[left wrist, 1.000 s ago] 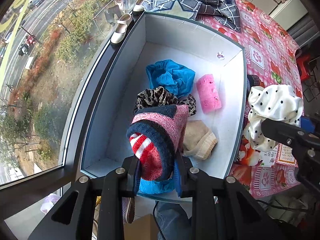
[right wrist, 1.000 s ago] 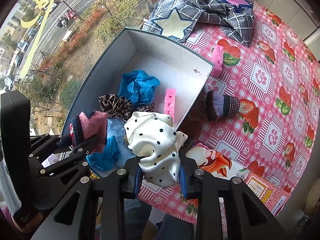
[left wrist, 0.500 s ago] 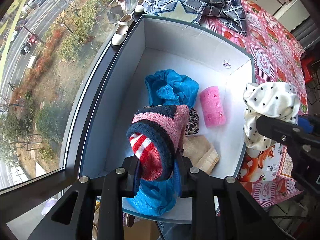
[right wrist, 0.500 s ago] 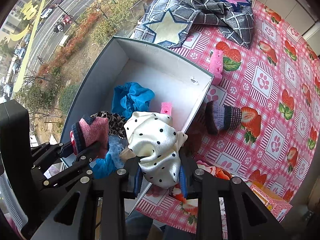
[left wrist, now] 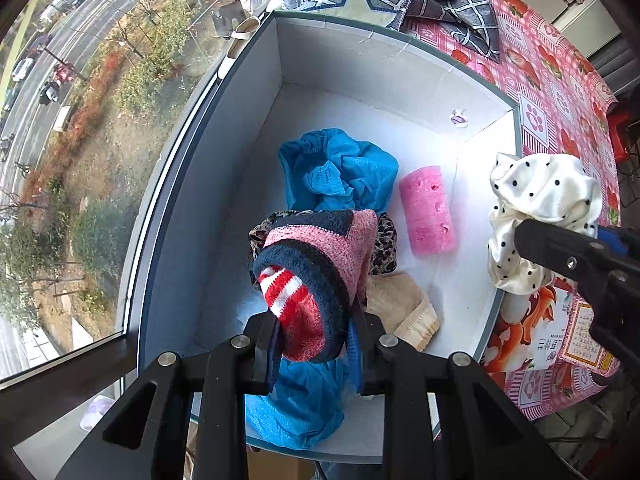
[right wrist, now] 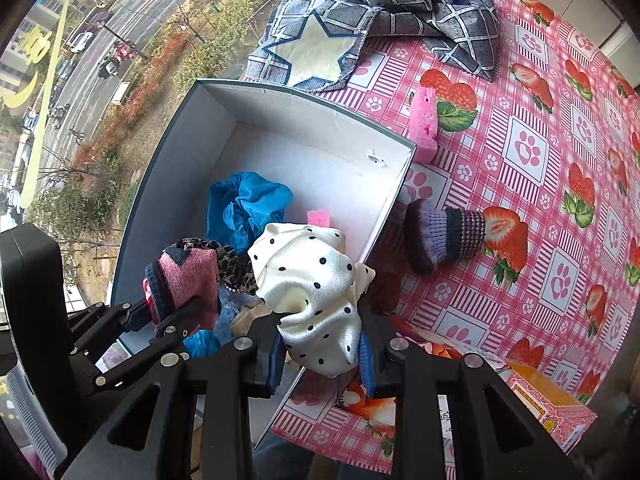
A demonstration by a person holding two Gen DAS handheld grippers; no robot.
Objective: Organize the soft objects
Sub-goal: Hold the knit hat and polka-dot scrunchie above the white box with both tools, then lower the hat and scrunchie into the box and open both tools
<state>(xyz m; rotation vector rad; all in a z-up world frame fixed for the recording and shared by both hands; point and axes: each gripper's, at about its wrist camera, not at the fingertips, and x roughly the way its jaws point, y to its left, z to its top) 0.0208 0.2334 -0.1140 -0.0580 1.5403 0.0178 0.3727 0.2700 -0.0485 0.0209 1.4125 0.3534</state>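
My left gripper (left wrist: 314, 354) is shut on a pink, navy and red striped knit sock (left wrist: 320, 264) and holds it above the open white box (left wrist: 256, 128). My right gripper (right wrist: 323, 354) is shut on a white polka-dot cloth (right wrist: 316, 280) at the box's right wall; the cloth also shows in the left wrist view (left wrist: 540, 208). In the box lie a blue cloth (left wrist: 340, 172), a pink foam roller (left wrist: 428, 210), a leopard-print piece (left wrist: 384, 248), a beige cloth (left wrist: 400, 312) and another blue cloth (left wrist: 300, 404).
On the pink patterned tablecloth (right wrist: 540, 184) lie a purple knit sock (right wrist: 444, 236), a pink foam piece (right wrist: 424, 124), a grey checked cloth with a star (right wrist: 360, 20) and a printed carton (right wrist: 540, 400). A window with a street far below borders the box's left side.
Both grippers have moved forward over the box with their loads. The right gripper's polka-dot cloth has come closer to the box's right wall.
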